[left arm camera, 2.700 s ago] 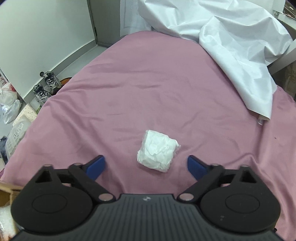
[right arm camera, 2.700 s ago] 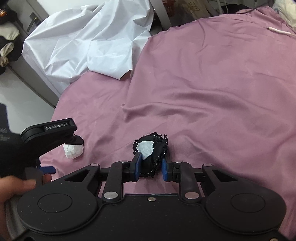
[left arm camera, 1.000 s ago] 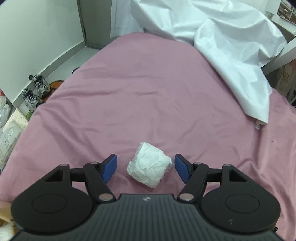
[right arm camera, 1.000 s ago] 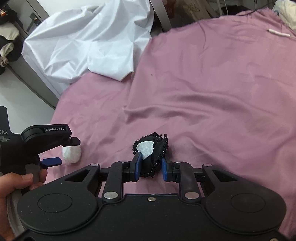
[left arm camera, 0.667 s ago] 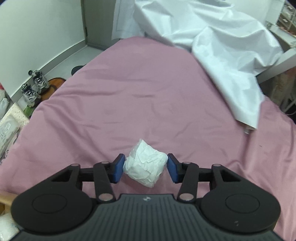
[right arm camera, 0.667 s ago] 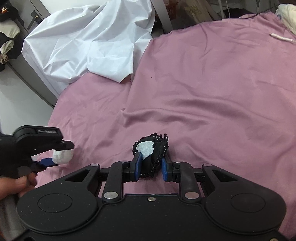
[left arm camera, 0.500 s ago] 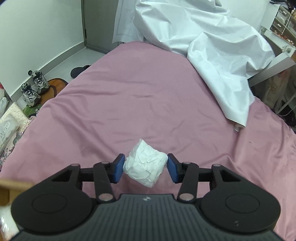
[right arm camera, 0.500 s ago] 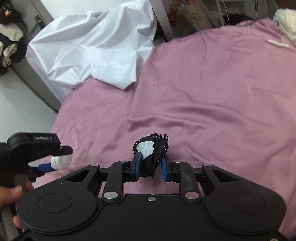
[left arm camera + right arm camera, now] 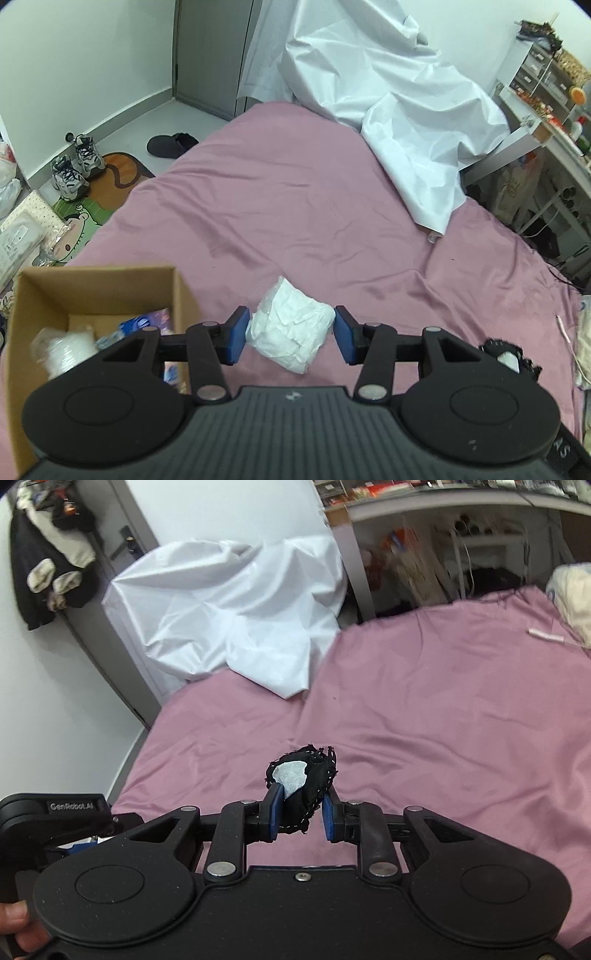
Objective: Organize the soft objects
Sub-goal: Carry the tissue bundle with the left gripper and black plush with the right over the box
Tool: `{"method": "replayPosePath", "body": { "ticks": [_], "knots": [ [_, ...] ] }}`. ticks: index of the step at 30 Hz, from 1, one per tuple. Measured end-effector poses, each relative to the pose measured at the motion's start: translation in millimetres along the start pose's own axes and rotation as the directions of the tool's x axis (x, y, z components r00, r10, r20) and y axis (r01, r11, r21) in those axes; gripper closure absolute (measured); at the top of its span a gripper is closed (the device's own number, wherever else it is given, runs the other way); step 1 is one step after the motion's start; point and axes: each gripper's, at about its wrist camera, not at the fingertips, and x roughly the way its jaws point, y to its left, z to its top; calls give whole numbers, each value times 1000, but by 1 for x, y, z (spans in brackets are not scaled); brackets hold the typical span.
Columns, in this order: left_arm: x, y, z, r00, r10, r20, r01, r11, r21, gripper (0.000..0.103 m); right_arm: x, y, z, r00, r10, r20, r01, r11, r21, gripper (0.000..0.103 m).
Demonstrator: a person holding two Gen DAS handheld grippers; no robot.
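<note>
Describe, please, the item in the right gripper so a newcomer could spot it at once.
Above the pink bedsheet, find the right gripper, its blue pads pinched shut. Between them sits a small black bundle. Its frayed black edge and pale patch distinguish it from the all-white wad in the left gripper.

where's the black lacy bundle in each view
Left wrist view: the black lacy bundle sits at the lower right edge, past this gripper's right arm, its grip not visible here.
Right wrist view: the bundle is centre frame, pinched in the right gripper.
Shared landmark: the white sheet draped over the far end of the pink bed.
</note>
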Motion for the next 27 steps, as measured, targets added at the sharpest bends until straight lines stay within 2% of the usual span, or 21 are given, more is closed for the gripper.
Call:
{"method": "replayPosePath", "body": {
  "ticks": [7,11,27],
  "knots": [
    [-42,21,-13,1000,-15,24,15,1000,-18,55,-33,28,-1,997,52,54,-48,996,-75,81],
    [-62,35,-18,999,-20,44,21,999,-39,55,-45,39,-2,994,91,54,-86,993,-85,81],
    [-130,87,-19,992,-28,120,37,997,-74,55,-96,83,-4,980,158,120,-135,975,-176,81]
  ]
}}
